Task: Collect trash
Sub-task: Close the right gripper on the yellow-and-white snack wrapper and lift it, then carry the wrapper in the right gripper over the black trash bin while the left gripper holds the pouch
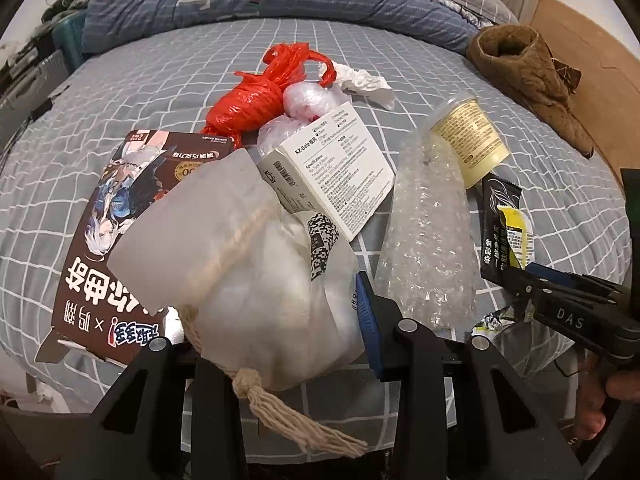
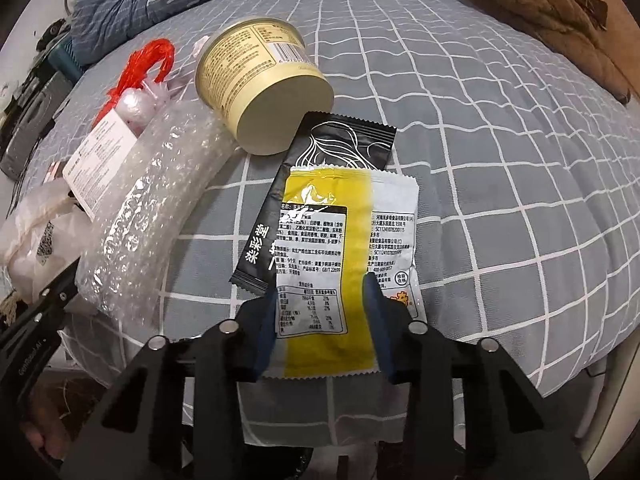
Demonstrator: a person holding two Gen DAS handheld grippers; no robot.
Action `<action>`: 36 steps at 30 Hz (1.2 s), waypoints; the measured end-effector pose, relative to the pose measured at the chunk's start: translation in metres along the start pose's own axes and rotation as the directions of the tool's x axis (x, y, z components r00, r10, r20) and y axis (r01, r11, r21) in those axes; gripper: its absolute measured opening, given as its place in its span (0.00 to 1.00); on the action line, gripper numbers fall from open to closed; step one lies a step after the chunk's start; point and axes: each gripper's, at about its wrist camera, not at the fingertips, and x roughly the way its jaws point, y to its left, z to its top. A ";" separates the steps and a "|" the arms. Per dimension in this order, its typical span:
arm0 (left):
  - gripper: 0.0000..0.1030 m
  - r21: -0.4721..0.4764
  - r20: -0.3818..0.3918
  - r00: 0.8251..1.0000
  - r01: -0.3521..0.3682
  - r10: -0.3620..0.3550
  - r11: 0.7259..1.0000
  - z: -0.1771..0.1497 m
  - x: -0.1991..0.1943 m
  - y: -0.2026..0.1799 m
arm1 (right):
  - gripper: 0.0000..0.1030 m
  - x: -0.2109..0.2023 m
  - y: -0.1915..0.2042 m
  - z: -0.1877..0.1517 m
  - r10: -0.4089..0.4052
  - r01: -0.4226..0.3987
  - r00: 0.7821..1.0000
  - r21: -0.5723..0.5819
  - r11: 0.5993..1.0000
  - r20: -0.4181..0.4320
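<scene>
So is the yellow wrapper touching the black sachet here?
Touching. The right wrist view shows the yellow wrapper lying over the black sachet, hiding its lower part, with no gap between them.

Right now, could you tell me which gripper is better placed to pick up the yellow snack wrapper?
Right. The right gripper already straddles the yellow snack wrapper, while the left gripper is occupied with the white drawstring pouch.
</scene>
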 end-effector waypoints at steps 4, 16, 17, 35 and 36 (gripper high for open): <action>0.34 0.001 0.000 1.000 0.005 -0.005 1.000 -0.002 -0.003 0.001 | 0.08 0.002 0.002 -0.001 0.018 -0.018 1.000 -0.008 1.000 -0.015; 0.34 0.006 0.010 1.000 0.022 -0.022 1.000 -0.007 -0.016 -0.001 | 0.03 -0.024 -0.004 -0.010 0.035 -0.035 0.998 0.004 0.999 0.048; 0.34 0.004 0.010 1.000 0.028 -0.028 1.000 -0.007 -0.018 0.000 | 0.03 -0.027 -0.003 -0.011 0.031 -0.031 0.998 0.001 1.000 0.054; 0.34 0.024 0.073 0.996 0.050 -0.052 0.998 -0.016 -0.083 0.007 | 0.03 -0.101 0.029 -0.034 0.044 -0.039 0.986 -0.032 0.999 0.160; 0.34 0.025 0.077 0.996 0.050 -0.051 0.998 -0.017 -0.087 0.008 | 0.03 -0.105 0.031 -0.035 0.047 -0.042 0.986 -0.035 0.999 0.163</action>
